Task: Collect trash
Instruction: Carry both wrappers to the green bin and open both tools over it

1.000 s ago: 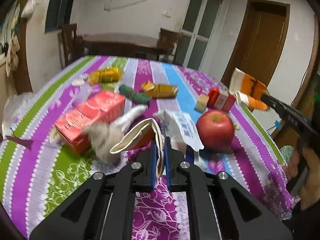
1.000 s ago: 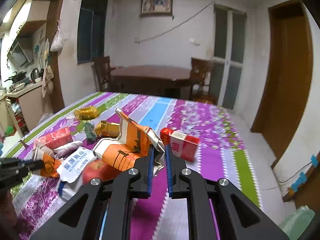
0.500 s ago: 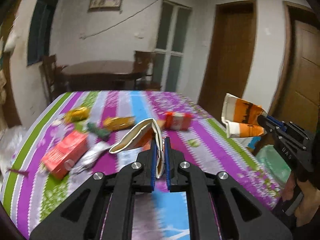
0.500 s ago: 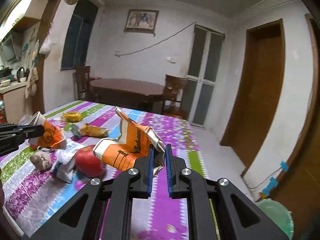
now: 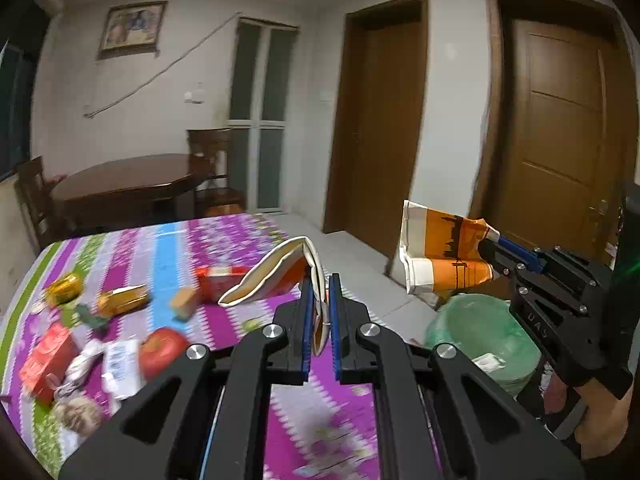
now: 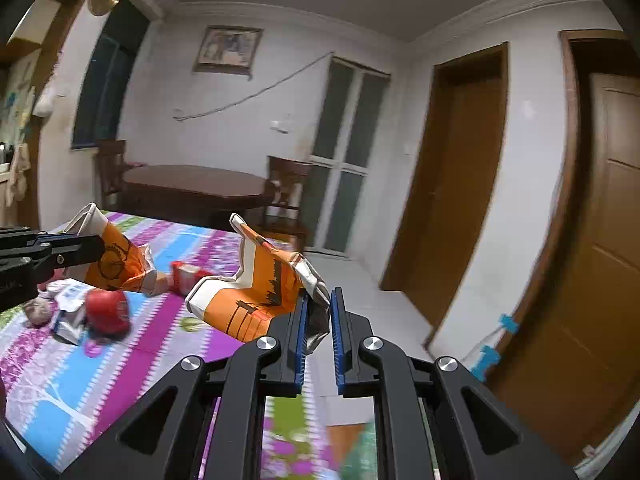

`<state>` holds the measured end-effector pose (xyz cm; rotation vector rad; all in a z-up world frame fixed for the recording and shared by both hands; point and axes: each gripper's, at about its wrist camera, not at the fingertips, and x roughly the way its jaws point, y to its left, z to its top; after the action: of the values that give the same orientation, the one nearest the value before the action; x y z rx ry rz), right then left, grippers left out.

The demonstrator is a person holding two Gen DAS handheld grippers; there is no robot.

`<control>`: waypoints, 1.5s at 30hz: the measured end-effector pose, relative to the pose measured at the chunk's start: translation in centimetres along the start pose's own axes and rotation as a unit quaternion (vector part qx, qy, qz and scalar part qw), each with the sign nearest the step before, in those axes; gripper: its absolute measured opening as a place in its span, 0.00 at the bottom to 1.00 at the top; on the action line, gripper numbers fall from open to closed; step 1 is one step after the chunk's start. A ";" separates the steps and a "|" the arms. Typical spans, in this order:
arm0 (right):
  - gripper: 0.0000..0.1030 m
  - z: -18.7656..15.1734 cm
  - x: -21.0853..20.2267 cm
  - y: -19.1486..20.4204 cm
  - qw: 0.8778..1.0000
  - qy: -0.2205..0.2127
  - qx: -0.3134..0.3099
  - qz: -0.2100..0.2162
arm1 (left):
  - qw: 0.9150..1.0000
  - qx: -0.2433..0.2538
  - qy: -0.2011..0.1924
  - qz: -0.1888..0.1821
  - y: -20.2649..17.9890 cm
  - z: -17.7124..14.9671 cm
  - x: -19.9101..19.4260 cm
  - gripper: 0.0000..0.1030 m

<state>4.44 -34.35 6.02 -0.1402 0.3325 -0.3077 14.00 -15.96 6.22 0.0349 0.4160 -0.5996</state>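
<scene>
My left gripper [image 5: 319, 298] is clamped on a flattened cream-and-orange paper cup [image 5: 276, 276], held above the table with the striped purple floral cloth [image 5: 224, 248]. My right gripper [image 6: 318, 304] pinches a crumpled orange-and-white paper bag [image 6: 252, 296] by one edge, off the table's near corner, above the bin lined with a green plastic bag [image 5: 484, 332]. On the table, a red apple [image 5: 162, 350] lies by a white printed wrapper [image 5: 120, 368] and a red carton [image 5: 46, 356].

I note white walls [image 6: 224, 128], a framed picture [image 6: 227, 50], two brown doors [image 5: 560, 140] — a dark round table [image 5: 124, 184] with chairs [image 6: 286, 196], pale tiled floor [image 5: 360, 256], dim indoor light.
</scene>
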 end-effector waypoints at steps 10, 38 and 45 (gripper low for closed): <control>0.11 -1.1 -2.1 -10.8 0.995 0.032 0.005 -0.097 | 0.995 0.040 0.008 -0.089 -9.0 1.5 4.3 0.06; 0.11 -15.0 5.6 -24.8 0.957 0.242 0.030 -0.154 | 0.972 0.112 0.126 -0.166 -23.7 -3.1 16.6 0.06; 0.11 -16.1 6.0 -24.6 0.957 0.247 0.032 -0.151 | 0.970 0.114 0.138 -0.163 -24.2 -3.7 17.4 0.06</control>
<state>-2.41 -60.84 -6.31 -0.0473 0.8007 -0.6593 12.18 -44.81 -1.87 0.2772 0.6268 -0.9723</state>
